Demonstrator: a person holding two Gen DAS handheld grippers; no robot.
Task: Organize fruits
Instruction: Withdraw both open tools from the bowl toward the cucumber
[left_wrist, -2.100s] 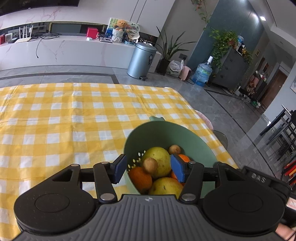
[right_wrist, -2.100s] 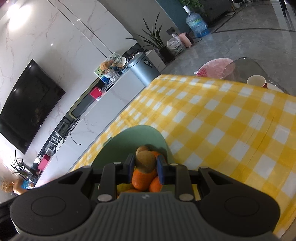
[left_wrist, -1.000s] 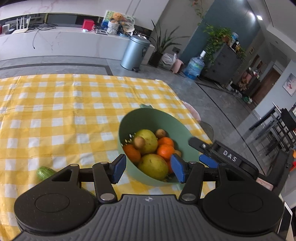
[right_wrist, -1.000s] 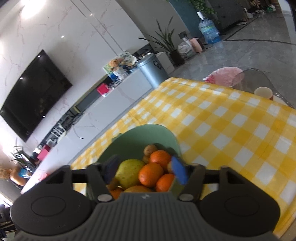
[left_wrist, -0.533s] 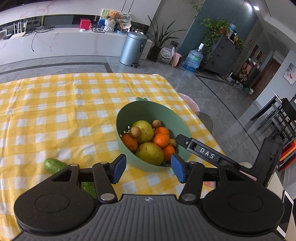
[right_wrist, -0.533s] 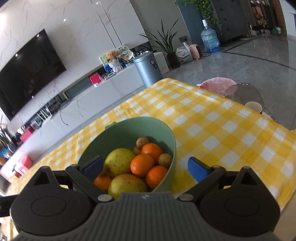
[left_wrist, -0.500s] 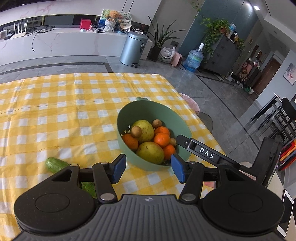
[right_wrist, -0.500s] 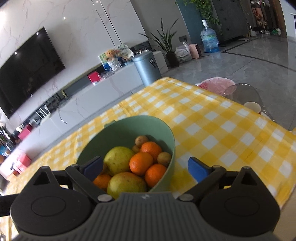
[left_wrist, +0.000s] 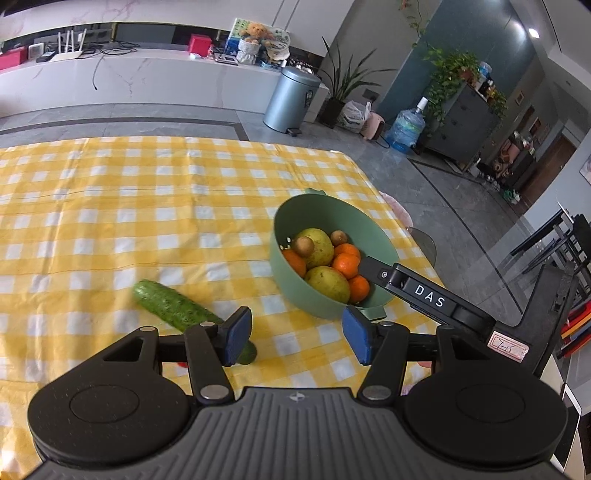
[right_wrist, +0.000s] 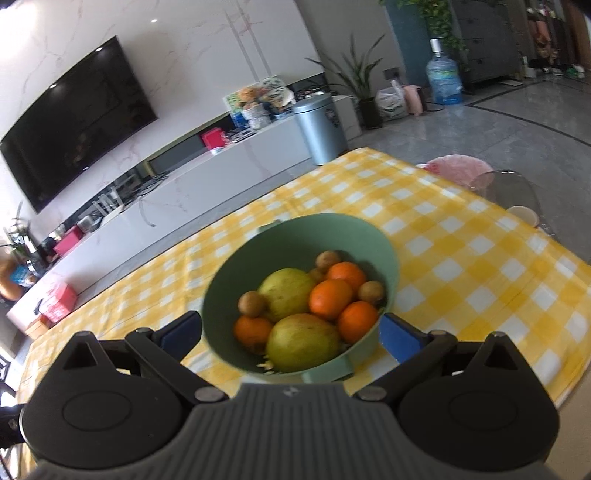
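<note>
The green colander bowl (right_wrist: 384, 254) stands on the bench near its right-hand edge in the left wrist view. It holds two large yellow-green pears (right_wrist: 286, 291), four oranges (right_wrist: 330, 298) and several small brown kiwifruit (right_wrist: 252, 303); one kiwifruit rests on top of the far pear. Small drain holes show in the bowl's inner wall, and a tab handle projects from its near rim.

A cucumber (left_wrist: 173, 306) lies on the yellow-and-white checked tablecloth (left_wrist: 110, 206) to the left of the bowl, apart from it; its near end is partly hidden behind a pad of the left tongs.

The left tongs (left_wrist: 297, 336) stand about half open above the cloth, between cucumber and bowl, holding nothing. The right tongs (right_wrist: 290, 338) are spread wide, pads either side of the bowl's near wall in the view, gripping nothing. In the left wrist view an arm of the right tongs reaches over the bowl's near right rim.

Beyond the bench: a grey pedal bin (left_wrist: 290, 99), a water jug (left_wrist: 406, 127) and potted plants (left_wrist: 343, 88).
</note>
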